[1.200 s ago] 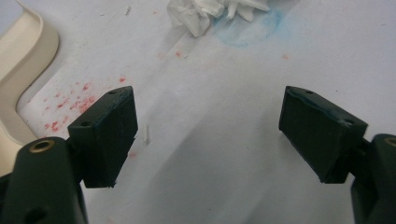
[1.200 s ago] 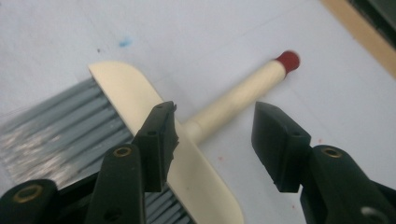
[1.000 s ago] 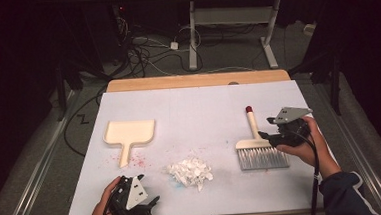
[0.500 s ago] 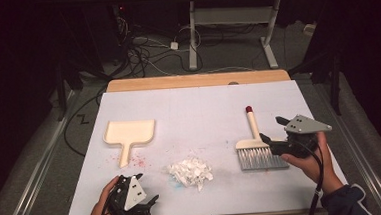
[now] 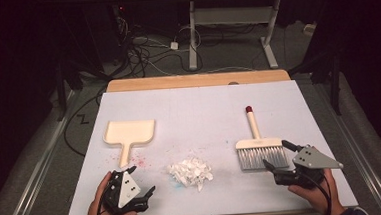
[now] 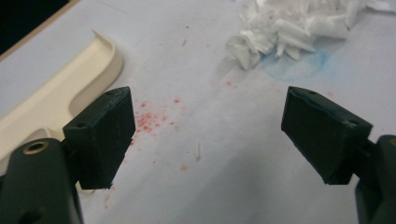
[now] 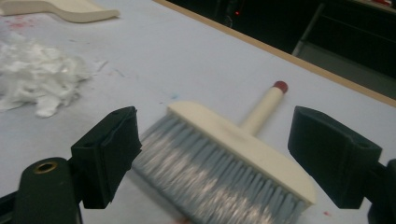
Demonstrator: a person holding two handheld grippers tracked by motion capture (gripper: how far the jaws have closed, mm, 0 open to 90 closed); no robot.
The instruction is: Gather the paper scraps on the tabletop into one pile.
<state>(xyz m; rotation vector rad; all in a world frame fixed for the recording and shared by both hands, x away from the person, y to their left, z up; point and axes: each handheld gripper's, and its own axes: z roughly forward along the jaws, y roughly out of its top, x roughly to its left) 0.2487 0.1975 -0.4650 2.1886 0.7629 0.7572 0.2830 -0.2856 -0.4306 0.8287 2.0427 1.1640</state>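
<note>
L side of the counter [image 5: 198, 102]: cream dustpan [image 5: 130, 133] lies flat, pan toward the far edge, handle pointing back at the person. Red specks [image 6: 152, 121] dot the white surface just beside the handle end. Left gripper [image 5: 142, 183] sits at the near edge, held in the left hand [image 5: 105, 213], just this side of the dustpan handle; jaws spread wide, nothing btwn them, bare counter w/ red specks showing in the gap in the left gripper view. The dustpan handle [image 6: 51, 107] lies next to its left jaw in that view.

Centre: pile of shredded white paper [image 5: 191, 171], near the front edge, btwn the two grippers and apart from both. Faint blue smudge [image 6: 299, 63] on the surface at its edge.

R side: hand brush [image 5: 259, 146] lies flat, cream handle w/ red tip [image 5: 248, 109] pointing to the far edge, grey bristles toward the person. Right gripper [image 5: 277, 155] rests just at the bristle end, held in the right hand [image 5: 311, 193]; jaws have just been opening and now stand wide apart. In the right gripper view the brush head [image 7: 243, 144] lies across the gap, bristles close to the left jaw; neither pad presses on it.
</note>
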